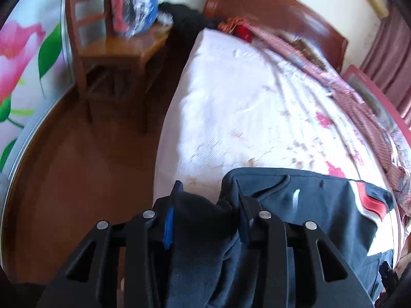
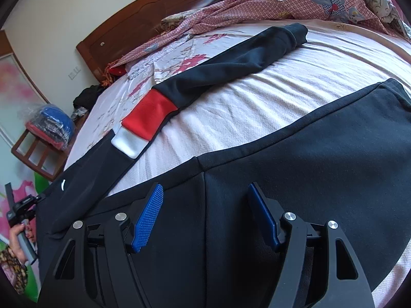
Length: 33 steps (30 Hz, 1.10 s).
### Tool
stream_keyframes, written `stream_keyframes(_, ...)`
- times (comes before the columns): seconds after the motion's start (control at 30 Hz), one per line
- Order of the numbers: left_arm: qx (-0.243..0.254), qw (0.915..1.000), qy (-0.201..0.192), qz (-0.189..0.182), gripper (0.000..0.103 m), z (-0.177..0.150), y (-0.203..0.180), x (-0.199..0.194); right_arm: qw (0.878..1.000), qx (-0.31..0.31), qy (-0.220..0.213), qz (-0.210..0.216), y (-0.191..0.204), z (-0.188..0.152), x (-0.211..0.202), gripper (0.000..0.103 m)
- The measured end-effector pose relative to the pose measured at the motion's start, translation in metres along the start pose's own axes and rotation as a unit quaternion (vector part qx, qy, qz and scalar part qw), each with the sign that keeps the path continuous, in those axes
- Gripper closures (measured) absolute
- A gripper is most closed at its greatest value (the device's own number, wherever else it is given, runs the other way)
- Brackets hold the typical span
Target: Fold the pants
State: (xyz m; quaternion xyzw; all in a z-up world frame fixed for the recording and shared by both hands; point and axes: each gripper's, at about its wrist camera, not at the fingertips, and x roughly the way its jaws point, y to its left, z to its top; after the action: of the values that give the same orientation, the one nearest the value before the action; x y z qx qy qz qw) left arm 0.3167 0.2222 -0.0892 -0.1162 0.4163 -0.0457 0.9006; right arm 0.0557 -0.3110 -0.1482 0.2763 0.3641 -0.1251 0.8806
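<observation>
Dark navy pants (image 2: 308,141) with a red panel (image 2: 149,115) and a white panel lie on the bed's floral sheet (image 2: 257,107). One leg (image 2: 231,61) stretches toward the far right, and the other runs under my right gripper (image 2: 205,188). That gripper hangs open just above the cloth, with nothing pinched. In the left wrist view, my left gripper (image 1: 208,191) is shut on a bunched edge of the pants (image 1: 321,205) at the bed's left side. The dark fabric fills the gap between its blue pads. A hand (image 2: 20,233) holds that gripper's handle at the far left.
A checked quilt (image 2: 257,7) is heaped along the far side of the bed, below the wooden headboard (image 1: 269,7). Beside the bed, a wooden chair (image 1: 102,51) carries bagged clothes (image 1: 138,5). Brown floor (image 1: 77,179) and a flower-printed wardrobe door (image 1: 23,59) lie to the left.
</observation>
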Motion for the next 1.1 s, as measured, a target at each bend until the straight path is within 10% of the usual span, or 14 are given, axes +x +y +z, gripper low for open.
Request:
stream_keyframes(0.63, -0.007, 0.9841, -0.126, -0.125, 0.073, -0.084, -0.023, -0.148, 0.996, -0.002, 0.072, 0.058, 0.094, 0.088, 0.02, 0.027)
stream_keyframes(1.1, 0.001, 0.9807, -0.132, -0.145, 0.073, -0.133, -0.027, -0.176, 0.982, 0.044, 0.177, -0.057, 0.161, 0.17, 0.128, 0.027)
